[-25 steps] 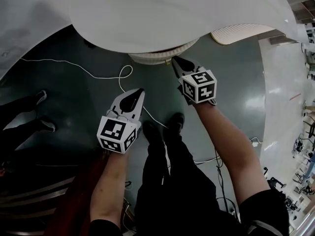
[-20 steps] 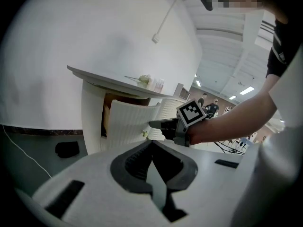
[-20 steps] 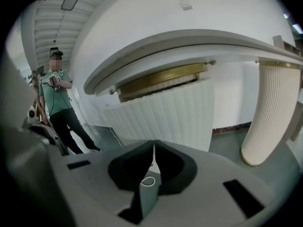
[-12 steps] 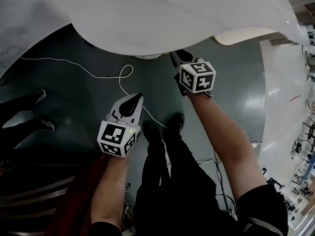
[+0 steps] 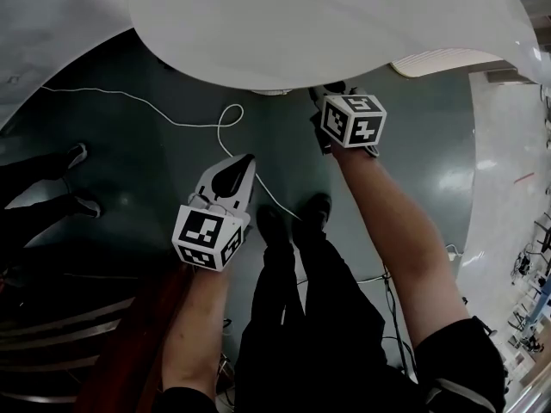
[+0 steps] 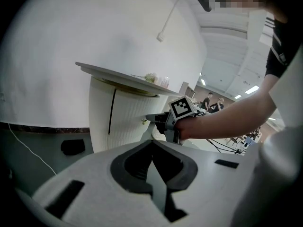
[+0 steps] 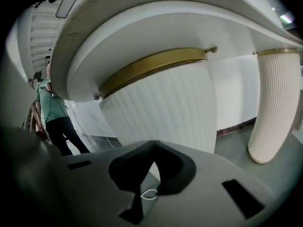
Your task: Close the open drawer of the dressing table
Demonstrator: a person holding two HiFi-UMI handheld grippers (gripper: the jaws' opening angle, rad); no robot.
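Right gripper (image 5: 327, 100) has its jaws pressed together with nothing between them; they have just been closing the last bit. It has gone forward, and its tip now sits under the edge of the white rounded tabletop (image 5: 327, 24), where it seems to touch the white ribbed curved drawer with the brass-coloured band (image 7: 161, 108). A second ago this drawer stood out clearly from under the tabletop in the head view; now only a thin strip shows. I judge the drawer is almost home, with perhaps one small push left. Left gripper (image 5: 244, 162), also closed and empty, hangs apart over the dark green floor (image 5: 155, 170).
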